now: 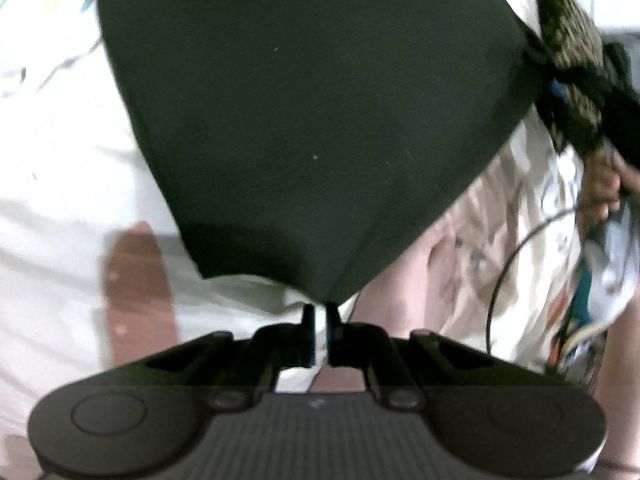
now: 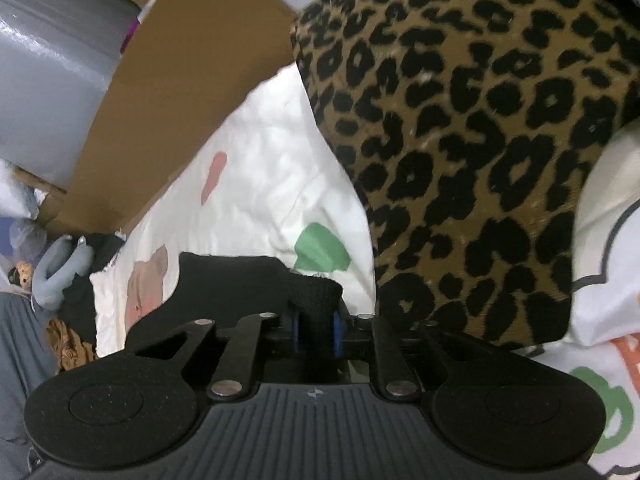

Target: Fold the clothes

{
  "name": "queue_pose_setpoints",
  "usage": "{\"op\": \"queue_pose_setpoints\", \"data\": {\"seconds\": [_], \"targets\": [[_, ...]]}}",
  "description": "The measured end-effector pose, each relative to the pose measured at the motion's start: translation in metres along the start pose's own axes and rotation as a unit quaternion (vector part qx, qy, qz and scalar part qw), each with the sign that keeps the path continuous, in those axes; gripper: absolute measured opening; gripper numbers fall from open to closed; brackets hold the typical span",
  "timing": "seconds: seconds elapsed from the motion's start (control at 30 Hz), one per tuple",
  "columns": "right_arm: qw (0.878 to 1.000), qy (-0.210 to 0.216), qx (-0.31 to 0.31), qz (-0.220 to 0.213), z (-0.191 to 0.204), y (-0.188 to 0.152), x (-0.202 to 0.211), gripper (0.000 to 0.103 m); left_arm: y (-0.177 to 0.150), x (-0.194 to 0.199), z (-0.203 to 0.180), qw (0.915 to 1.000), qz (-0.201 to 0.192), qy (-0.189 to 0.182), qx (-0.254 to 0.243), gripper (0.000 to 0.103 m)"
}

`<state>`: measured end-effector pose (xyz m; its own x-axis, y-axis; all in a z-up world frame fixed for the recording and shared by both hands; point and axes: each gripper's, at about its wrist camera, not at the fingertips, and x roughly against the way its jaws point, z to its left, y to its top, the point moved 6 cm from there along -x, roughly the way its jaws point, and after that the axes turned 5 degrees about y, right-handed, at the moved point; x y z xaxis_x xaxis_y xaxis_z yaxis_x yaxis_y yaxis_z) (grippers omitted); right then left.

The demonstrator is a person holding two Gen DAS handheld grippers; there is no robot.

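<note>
Left gripper (image 1: pixel 319 312): pinching corner of black garment (image 1: pixel 304 112), which fans away from it.
Right gripper (image 2: pixel 316 330): clamped on black fabric edge (image 2: pixel 316 292).
Backdrop: leopard-print cloth (image 2: pixel 472 140).

In the left wrist view, the large dark green cloth (image 1: pixel 304 120) spreads out ahead of the left gripper (image 1: pixel 319 312), its near corner pinched between the closed fingers, and it lies over the white printed bedsheet (image 1: pixel 60 184), which extends to the left and right beneath it. At the far right edge, a person's hand (image 1: pixel 602 188) sits beside the cloth's right corner. In the right wrist view, the black knit fabric (image 2: pixel 256 280) is clamped in the right gripper (image 2: pixel 316 330) and runs off to the left. The leopard-print plush fabric (image 2: pixel 472 152) rises ahead and to the right, on the sheet. A brown cardboard box (image 2: pixel 172 100) stands behind the sheet at the left.
</note>
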<state>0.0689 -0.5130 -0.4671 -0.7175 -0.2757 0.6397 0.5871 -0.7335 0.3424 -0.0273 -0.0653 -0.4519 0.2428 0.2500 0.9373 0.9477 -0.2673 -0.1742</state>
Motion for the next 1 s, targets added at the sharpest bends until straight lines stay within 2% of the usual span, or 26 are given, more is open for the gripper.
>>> {"op": "queue_pose_setpoints", "data": {"seconds": [0.03,0.07,0.1,0.17,0.2,0.27,0.37,0.57,0.67,0.8,1.0], "targets": [[1.0,-0.001,0.0,-0.006,0.001,0.0,0.004,0.026,0.008,0.009,0.0,0.9998,0.002,0.01,-0.015,0.014],[1.0,-0.001,0.0,-0.011,0.002,0.0,0.008,0.034,-0.015,0.013,0.004,0.9993,-0.003,0.018,-0.032,0.019],[1.0,-0.001,0.0,-0.016,0.004,0.0,0.013,0.038,-0.009,0.021,0.0,0.9985,-0.009,0.022,-0.049,0.024],[1.0,-0.001,0.0,-0.026,0.006,0.0,0.022,0.039,0.016,0.038,-0.011,0.9959,-0.022,0.03,-0.082,0.044],[1.0,0.001,0.0,-0.029,0.008,-0.001,0.027,0.042,0.04,0.045,-0.02,0.9948,-0.029,0.033,-0.091,0.046],[0.999,0.003,0.005,-0.034,0.012,-0.003,0.035,0.042,0.083,0.047,-0.046,0.9924,-0.045,0.039,-0.107,0.046],[0.999,0.005,0.009,-0.033,0.015,-0.008,0.044,0.042,0.103,0.05,-0.056,0.9873,-0.066,0.054,-0.134,0.046],[0.999,0.007,0.008,-0.03,0.017,-0.021,0.053,0.042,0.143,0.07,-0.069,0.9746,-0.071,0.086,-0.194,0.048],[1.0,0.008,0.007,-0.029,0.018,-0.028,0.057,0.042,0.166,0.097,-0.065,0.9615,-0.095,0.111,-0.233,0.048],[1.0,0.009,0.007,-0.027,0.019,-0.037,0.062,0.042,0.198,0.122,-0.071,0.942,-0.119,0.115,-0.292,0.048],[1.0,0.0,0.013,-0.024,0.019,-0.049,0.073,0.042,0.243,0.128,-0.088,0.9227,-0.152,0.097,-0.341,0.064]]}}
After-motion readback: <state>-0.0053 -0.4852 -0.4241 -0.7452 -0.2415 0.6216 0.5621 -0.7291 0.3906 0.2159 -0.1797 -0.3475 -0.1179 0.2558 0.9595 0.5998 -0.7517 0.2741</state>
